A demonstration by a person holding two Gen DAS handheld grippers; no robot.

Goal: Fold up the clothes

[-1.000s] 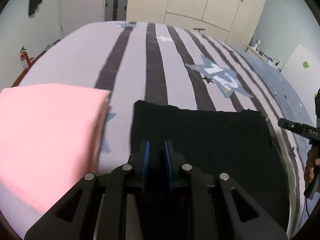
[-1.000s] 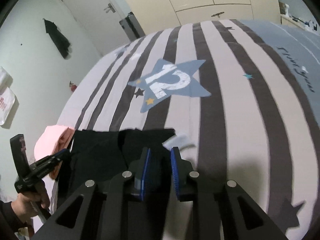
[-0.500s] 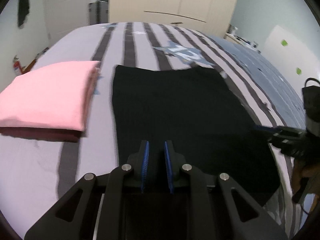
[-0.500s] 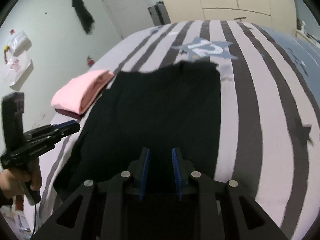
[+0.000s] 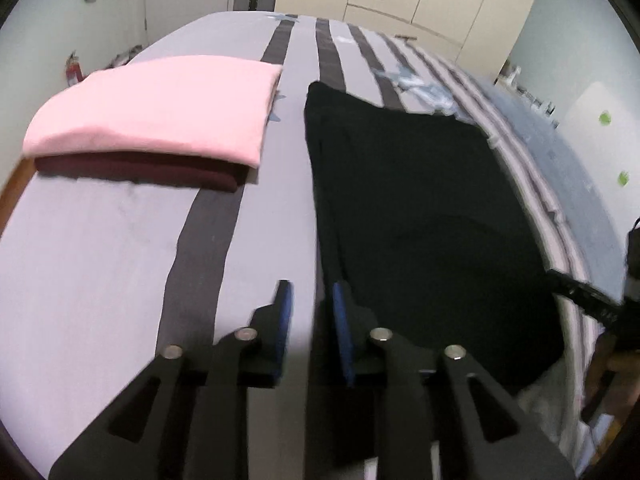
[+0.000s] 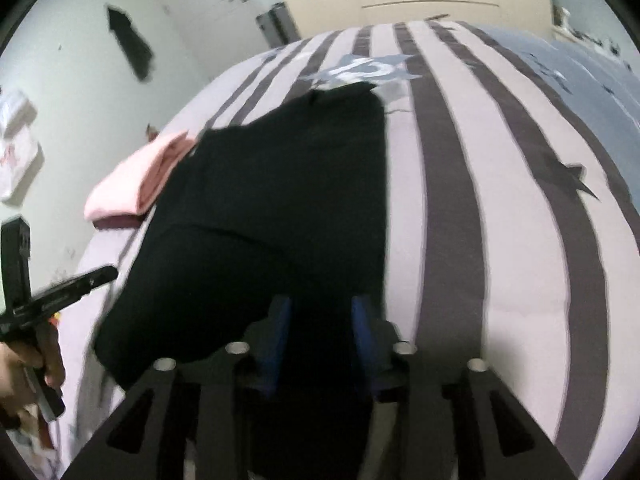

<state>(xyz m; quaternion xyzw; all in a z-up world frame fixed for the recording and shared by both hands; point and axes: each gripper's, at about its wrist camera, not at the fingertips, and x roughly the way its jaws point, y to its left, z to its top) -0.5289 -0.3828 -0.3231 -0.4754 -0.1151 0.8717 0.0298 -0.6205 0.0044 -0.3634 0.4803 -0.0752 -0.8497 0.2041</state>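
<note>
Currently both grippers stand released over a black garment [image 5: 420, 216] spread on the striped bed [image 5: 100, 248].

Left of the garment, a folded pink garment [image 5: 160, 108] rests on a folded maroon one [image 5: 144, 170], just beside the black cloth's edge; nothing lies on the black garment. The left gripper [image 5: 311, 300] points steeply down at the garment's near left edge; its jaws have just been opening and stand apart, with bedspread and the cloth edge showing between them, not pinched. The right gripper [image 6: 322, 316] points down over the garment's near right portion; its jaws have also just been opening, and the pads do not press the cloth. A hand [image 6: 24, 364] grips the left gripper's handle.
</note>
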